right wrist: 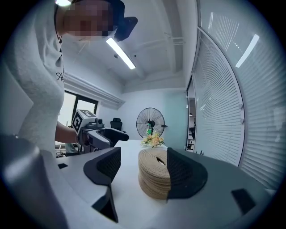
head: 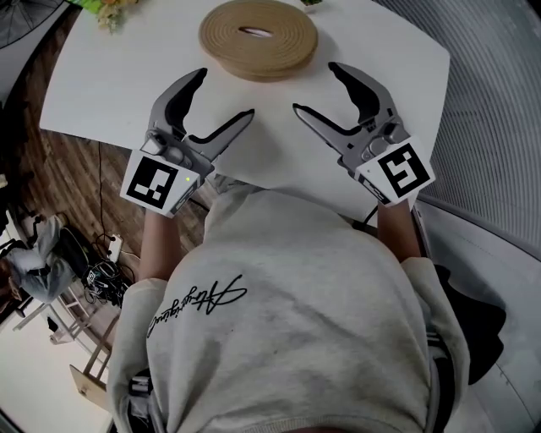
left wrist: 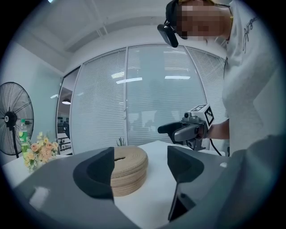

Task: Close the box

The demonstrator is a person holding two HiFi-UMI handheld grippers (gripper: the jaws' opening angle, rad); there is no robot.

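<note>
A round tan woven box (head: 258, 38) with a slot in its lid sits on the white table (head: 118, 84), at the far side. My left gripper (head: 226, 95) hovers over the table to the near left of the box, jaws apart and empty. My right gripper (head: 314, 87) mirrors it at the near right, also open with nothing between its jaws. In the left gripper view the box (left wrist: 132, 165) lies beyond the spread jaws of the left gripper (left wrist: 140, 163), and the right gripper (left wrist: 187, 129) shows behind it. In the right gripper view the box (right wrist: 154, 176) stands just past the right gripper (right wrist: 143, 167).
A bunch of flowers (head: 114, 10) stands at the table's far left corner. A standing fan (right wrist: 150, 121) is behind it. The table's near edge (head: 254, 182) runs just in front of the person's body. Cables and bags (head: 93, 271) lie on the floor at left.
</note>
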